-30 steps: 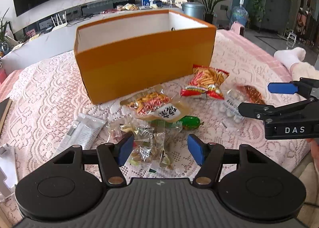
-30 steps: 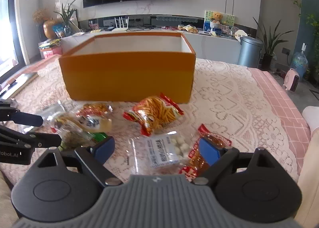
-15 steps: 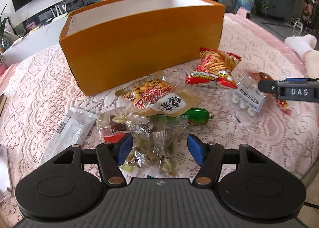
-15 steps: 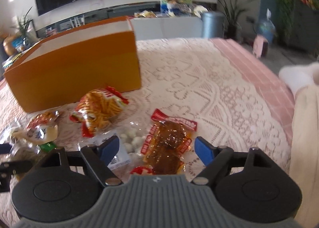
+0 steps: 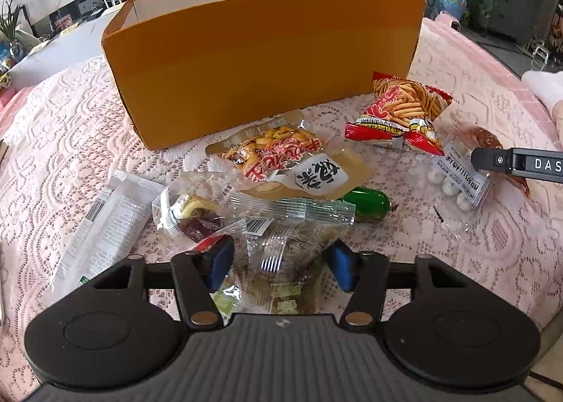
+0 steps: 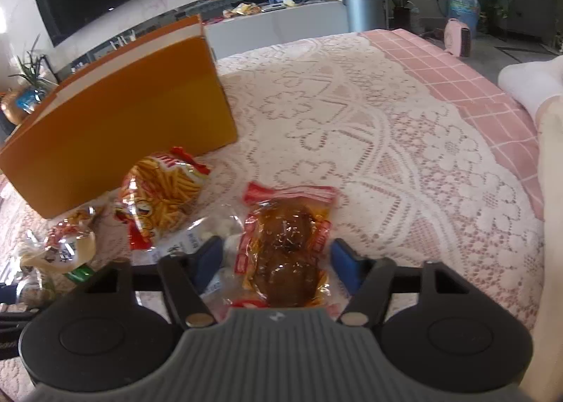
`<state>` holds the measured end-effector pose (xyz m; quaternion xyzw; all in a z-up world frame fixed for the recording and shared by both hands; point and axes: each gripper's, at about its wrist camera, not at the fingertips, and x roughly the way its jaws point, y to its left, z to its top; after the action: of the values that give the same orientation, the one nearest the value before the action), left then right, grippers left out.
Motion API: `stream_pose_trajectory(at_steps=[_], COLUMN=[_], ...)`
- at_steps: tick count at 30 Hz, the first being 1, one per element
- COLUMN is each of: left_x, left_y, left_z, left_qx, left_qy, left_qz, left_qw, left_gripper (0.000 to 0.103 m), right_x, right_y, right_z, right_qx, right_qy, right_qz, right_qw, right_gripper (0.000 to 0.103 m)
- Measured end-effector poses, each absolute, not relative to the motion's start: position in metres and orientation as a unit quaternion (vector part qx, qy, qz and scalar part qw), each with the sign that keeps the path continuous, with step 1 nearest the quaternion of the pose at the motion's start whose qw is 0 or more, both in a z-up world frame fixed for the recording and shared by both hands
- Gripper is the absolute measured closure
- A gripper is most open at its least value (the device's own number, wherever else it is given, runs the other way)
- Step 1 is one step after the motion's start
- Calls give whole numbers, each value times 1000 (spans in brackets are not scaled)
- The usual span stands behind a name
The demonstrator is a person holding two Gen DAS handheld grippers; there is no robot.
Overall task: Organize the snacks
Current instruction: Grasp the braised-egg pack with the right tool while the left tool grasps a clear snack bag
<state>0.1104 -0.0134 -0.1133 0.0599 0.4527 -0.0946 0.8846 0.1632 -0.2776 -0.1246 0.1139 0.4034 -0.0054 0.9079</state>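
An orange cardboard box (image 5: 267,61) stands open on the lace cloth; it also shows in the right wrist view (image 6: 116,120). Snack packets lie in front of it. My left gripper (image 5: 279,263) is open, its fingers on either side of a clear packet of mixed snacks (image 5: 288,236). My right gripper (image 6: 278,259) is open, its fingers on either side of a red-edged packet of brown braised meat (image 6: 286,243). A fries bag (image 5: 401,110) and a bag of white balls (image 5: 454,177) lie between the two.
A peanut pouch (image 5: 281,155), a green sausage (image 5: 369,203), a white wrapper (image 5: 105,222) and a small clear packet (image 5: 193,212) lie near the left gripper. The pink table edge (image 6: 475,78) runs at right. A person's white sock (image 6: 527,82) is beyond it.
Both grippers moved forward and down. The left one now straddles the clear mixed-snack packet. The right one swung right, from the white-ball bag to straddling the meat packet.
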Motion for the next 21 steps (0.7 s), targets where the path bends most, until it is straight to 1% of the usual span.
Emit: stream_pose_trajectory(at_steps=[4,7,8,12,14,21], left_x=[109,107,106,103,99,85], left_y=[-13,-12,-12,-6,-5,-8], left_z=[-111,-107,-105,-98,-93,-73], left_qx=[53,49,48,34,34,49], left_qy=[453,453,453,460,455,438], left_qz=[-92,-91,-91,-83,-81,-79], left_qw=[885,885,886,883,886,894], left_gripper=[43,49,54,55,57,58], right_x=[161,158,156,151,148,128], right_y=[-278,-276,-275,-275,-273,-257], right_z=[-123,-118,-116,-113,-109,-89], right_qx=[120,108,105,104,92,38], right_qy=[403,396,392,389,386,351], right_qz=[-2,-6,-6,-4,-7,2], right_qw=[907,912,914,915,918,935], right_gripper=[46,53,55,60,61,64])
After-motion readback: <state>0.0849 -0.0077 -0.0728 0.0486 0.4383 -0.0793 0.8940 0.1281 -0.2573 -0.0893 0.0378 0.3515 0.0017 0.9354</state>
